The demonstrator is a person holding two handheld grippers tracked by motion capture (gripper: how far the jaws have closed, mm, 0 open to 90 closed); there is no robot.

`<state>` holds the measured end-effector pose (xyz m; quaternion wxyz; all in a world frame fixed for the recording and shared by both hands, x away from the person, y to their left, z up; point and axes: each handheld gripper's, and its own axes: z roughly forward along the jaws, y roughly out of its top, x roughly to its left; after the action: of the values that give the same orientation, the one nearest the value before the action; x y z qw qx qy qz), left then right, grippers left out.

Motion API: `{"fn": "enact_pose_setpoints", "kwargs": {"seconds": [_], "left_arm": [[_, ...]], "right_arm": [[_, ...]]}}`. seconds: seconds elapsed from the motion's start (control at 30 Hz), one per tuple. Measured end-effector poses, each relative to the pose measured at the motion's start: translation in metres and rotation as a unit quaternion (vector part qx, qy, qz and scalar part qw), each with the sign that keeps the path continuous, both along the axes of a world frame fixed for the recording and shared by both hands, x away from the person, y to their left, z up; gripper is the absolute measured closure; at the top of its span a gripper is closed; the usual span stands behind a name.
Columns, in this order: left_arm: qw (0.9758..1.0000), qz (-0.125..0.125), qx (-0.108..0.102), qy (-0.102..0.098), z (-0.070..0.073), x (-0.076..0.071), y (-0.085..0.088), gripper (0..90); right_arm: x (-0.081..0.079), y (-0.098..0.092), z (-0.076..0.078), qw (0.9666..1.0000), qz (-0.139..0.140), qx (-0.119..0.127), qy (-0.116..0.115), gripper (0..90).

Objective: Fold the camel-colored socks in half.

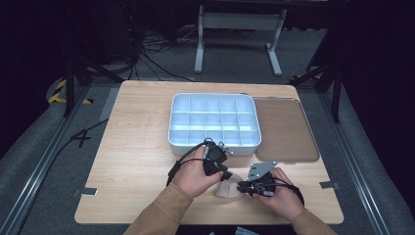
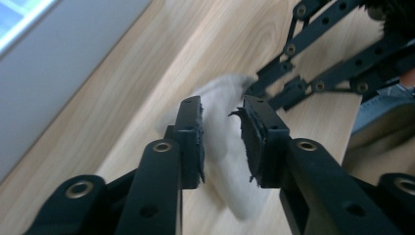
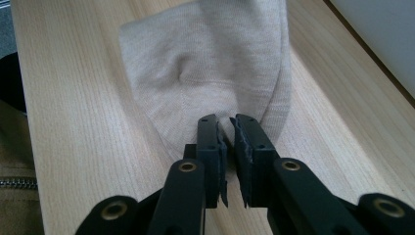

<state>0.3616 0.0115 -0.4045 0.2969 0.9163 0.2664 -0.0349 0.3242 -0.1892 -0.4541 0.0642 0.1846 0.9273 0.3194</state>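
Observation:
A beige sock (image 1: 229, 190) lies flat on the wooden table near its front edge, between the two hands. My left gripper (image 1: 226, 173) reaches down over it from the left. In the left gripper view its jaws (image 2: 221, 105) stand apart astride the sock (image 2: 220, 147), and the pads do not press on it. My right gripper (image 1: 241, 186) comes in from the right. In the right gripper view its jaws (image 3: 226, 121) are nearly together, pinching the near edge of the sock (image 3: 210, 63). The right gripper's black linkage (image 2: 333, 58) appears beyond the left jaws.
A white tray (image 1: 171, 133) with several empty compartments stands just behind the hands; its grey wall (image 2: 58, 63) is close to the left gripper. A flat brown lid (image 1: 284, 129) lies to the tray's right. Bare tabletop stretches to the left.

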Motion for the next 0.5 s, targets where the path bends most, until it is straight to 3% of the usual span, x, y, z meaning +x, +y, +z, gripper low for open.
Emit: {"fn": "enact_pose_setpoints", "kwargs": {"seconds": [0.1, 0.2, 0.33, 0.5], "left_arm": [[0.9998, -0.012, 0.009, -0.01, -0.006, 0.0, -0.005, 72.9], [0.999, -0.012, 0.034, -0.028, -0.011, 0.001, -0.008, 74.2], [0.9991, -0.006, 0.038, -0.016, -0.016, 0.003, -0.006, 76.3], [0.9979, -0.005, 0.064, 0.002, -0.024, 0.006, -0.004, 77.3]], "right_arm": [[0.0, 0.0, 0.0, 1.0, 0.0, -0.002, -0.002, 81.6], [0.0, 0.0, 0.0, 1.0, 0.001, -0.003, -0.002, 81.7], [0.0, 0.0, 0.0, 1.0, 0.003, -0.005, 0.0, 82.3], [0.0, 0.0, -0.001, 0.9999, 0.005, -0.01, -0.002, 83.8]]}}
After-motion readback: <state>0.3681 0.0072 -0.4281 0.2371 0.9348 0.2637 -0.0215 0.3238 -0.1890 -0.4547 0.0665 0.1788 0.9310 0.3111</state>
